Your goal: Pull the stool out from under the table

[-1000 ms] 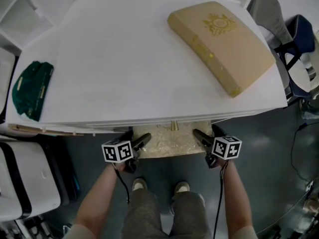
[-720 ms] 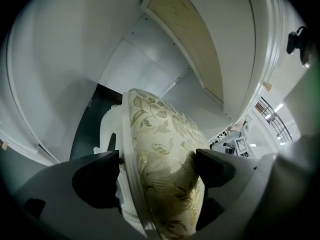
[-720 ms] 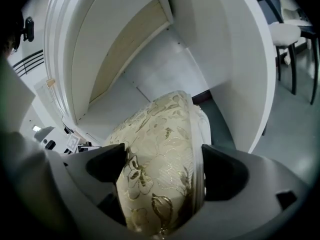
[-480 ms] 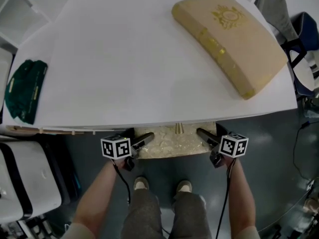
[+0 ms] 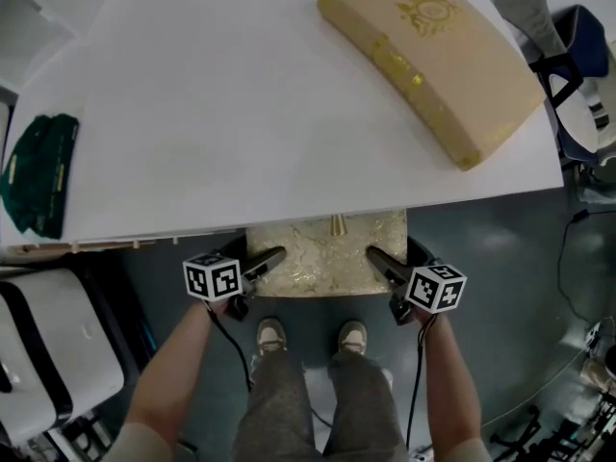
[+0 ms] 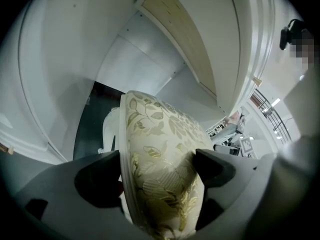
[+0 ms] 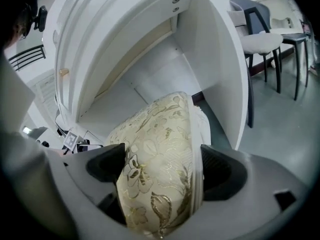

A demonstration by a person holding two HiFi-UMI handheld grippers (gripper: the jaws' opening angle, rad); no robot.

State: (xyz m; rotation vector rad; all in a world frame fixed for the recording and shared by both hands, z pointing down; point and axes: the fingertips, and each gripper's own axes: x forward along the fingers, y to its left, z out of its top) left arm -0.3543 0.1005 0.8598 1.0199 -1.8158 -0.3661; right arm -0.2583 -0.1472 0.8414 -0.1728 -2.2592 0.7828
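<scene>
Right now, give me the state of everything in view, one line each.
stool: partly out from under the table
left gripper: shut on the stool seat
right gripper: shut on the stool seat
cushion: lying flat on the table, far right
green pouch: lying at the table's left edge

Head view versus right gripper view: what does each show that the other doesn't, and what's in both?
Only the head view: the top of the table with a cushion and a green pouch, the left gripper, and the person's shoes. Only the right gripper view: the table's underside, a grey chair, and the right gripper with its jaws pressed on the seat of the stool. Both: the stool, the table and the right gripper.
</scene>
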